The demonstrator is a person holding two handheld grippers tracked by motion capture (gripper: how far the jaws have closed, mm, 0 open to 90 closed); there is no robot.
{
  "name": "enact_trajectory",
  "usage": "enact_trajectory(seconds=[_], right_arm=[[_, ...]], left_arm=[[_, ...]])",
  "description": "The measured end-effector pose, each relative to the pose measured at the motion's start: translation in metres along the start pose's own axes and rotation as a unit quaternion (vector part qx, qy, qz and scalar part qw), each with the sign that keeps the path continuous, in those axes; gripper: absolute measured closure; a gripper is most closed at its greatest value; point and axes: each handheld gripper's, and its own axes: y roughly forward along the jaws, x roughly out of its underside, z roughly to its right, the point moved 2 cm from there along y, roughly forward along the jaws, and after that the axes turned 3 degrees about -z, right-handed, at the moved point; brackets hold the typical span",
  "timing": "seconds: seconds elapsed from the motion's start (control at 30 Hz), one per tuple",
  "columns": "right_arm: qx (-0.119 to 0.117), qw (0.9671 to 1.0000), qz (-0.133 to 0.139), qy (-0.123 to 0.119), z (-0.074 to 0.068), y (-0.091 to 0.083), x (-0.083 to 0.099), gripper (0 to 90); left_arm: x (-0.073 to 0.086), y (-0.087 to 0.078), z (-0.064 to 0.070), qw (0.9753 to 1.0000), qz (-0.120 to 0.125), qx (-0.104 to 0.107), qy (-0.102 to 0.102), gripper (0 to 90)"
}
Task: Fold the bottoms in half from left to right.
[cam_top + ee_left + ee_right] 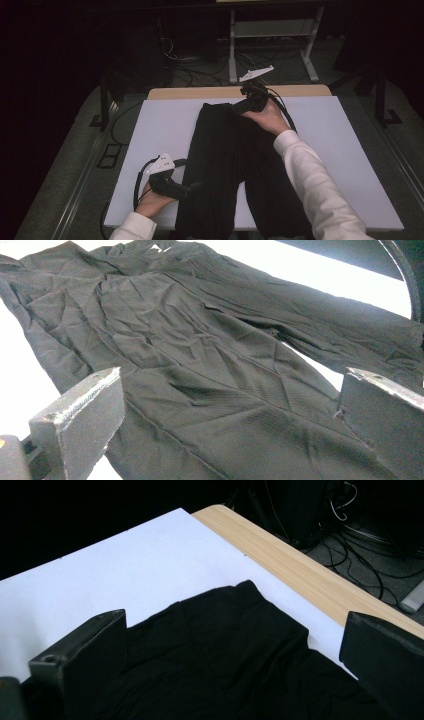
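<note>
Dim room, dark floor strewn with cables (200,70) beyond the far edge, pale metal legs of another frame (270,45) behind. In the middle, a white surface (150,130) with a strip of light wood (300,570) showing along its far side. Spread lengthwise on the white sheet, a pair of black trousers (230,165), waist toward the far edge, two legs running back to the near edge and slightly parted lower down, cloth creased all over.

At the near left, left tongs (192,187) held low in the left hand (152,200), tips pointing at the outer edge of the near trouser leg, just beside or touching the fabric; contact hard to tell from above. In the left gripper view, left tongs (227,415) spread wide, jaws standing apart with wrinkled black cloth (200,365) lying between and beyond them, nothing pinched.

At the far middle, right tongs (240,106) gripped by the right hand (267,117), white sleeve (310,175) crossing over the trousers, tips over the waistband. In the right gripper view, right tongs (232,670) likewise spread, jaws wide apart, with the waist corner (240,610) lying flat on the white sheet between and ahead of them, not clamped.
</note>
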Motion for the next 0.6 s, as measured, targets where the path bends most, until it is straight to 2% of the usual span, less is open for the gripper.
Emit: enact_trajectory(seconds=[0.2, 0.6], right_arm=[[-0.001, 1.0, 0.009, -0.002, -0.003, 0.006, -0.008, 0.0], [-0.008, 1.0, 0.004, -0.004, -0.012, 0.043, -0.016, 0.0]], left_arm=[[0.0, 0.0, 0.0, 1.0, 0.001, -0.001, 0.0, 0.0], [0.0, -0.001, -0.001, 1.0, 0.003, 0.0, -0.002, 0.0]])
